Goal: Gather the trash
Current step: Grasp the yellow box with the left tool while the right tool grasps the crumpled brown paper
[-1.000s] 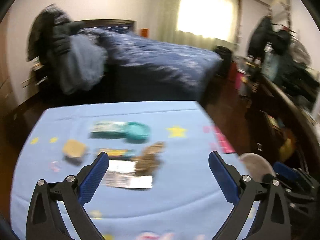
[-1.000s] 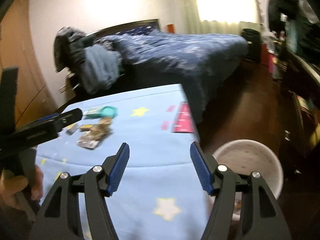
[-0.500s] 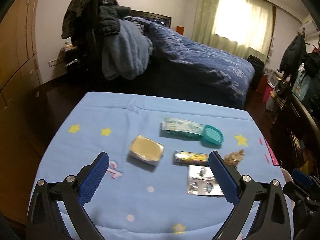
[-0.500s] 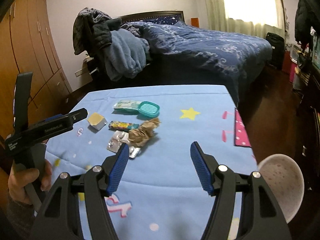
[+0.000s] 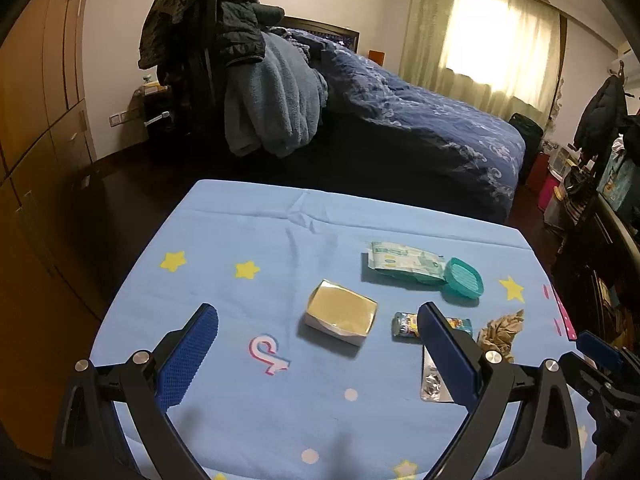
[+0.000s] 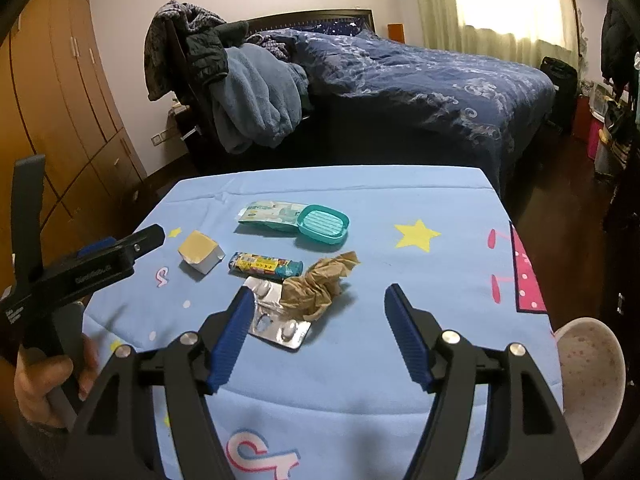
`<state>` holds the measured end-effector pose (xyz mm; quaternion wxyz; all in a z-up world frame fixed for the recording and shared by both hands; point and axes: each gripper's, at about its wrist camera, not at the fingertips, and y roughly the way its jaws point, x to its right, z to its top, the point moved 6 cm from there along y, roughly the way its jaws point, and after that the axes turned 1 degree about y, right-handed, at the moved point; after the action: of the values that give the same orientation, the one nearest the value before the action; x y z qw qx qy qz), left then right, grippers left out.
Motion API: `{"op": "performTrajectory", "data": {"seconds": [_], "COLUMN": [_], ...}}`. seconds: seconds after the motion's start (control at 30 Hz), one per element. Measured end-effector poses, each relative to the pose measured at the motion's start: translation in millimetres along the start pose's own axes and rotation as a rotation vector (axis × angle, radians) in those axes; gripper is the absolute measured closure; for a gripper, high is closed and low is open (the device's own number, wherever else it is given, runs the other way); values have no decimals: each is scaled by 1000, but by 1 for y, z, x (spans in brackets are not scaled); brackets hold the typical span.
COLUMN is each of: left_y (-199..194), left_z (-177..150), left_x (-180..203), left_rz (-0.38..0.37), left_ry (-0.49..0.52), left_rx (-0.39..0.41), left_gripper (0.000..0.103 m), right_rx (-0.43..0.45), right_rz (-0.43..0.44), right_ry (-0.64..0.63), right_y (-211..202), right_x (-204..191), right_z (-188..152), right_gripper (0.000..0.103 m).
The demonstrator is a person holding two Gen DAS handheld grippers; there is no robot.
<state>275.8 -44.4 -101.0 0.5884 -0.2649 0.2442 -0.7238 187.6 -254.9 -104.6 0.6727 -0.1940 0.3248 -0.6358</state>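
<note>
A blue star-printed worktop (image 6: pixel 440 200) is seen, with a white bin (image 6: pixel 592 384) set below its right edge. The trash is clustered mid-worktop: a crumpled brown paper (image 6: pixel 316 284) lying partly over a blister pack (image 6: pixel 276 320). Both the left tongs (image 5: pixel 320 356) and right tongs (image 6: pixel 320 336) are held well open and empty, the right jaws having just been widening. The paper should be straddled, then pinched at its bulk.

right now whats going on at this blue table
A person holds a gripper in each hand over the blue star-print tablecloth. Both the left gripper and the right gripper are open and empty. Still lying on the cloth: a crumpled brown paper, a silver pill blister pack, a colourful candy tube and a small gold-topped box. A white speckled bin waits beside the table.
</note>
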Motion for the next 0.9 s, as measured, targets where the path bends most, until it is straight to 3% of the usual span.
{"op": "performTrajectory", "data": {"seconds": [0.27, 0.57, 0.9], "left_y": [9, 47, 75], "left_z": [1, 1, -6], "left_x": [-4, -3, 9], "left_rz": [13, 37, 92], "left_ry": [7, 3, 65], "left_rx": [-13, -77, -114], "left_gripper": [4, 4, 4], "right_rx": [-13, -39, -61], "right_rz": [-25, -51, -65], "right_ry": [-10, -10, 5], "right_y": [15, 39, 51], "right_x": [-2, 4, 15], "right_z": [3, 3, 1], "right_gripper": [32, 31, 31]}}
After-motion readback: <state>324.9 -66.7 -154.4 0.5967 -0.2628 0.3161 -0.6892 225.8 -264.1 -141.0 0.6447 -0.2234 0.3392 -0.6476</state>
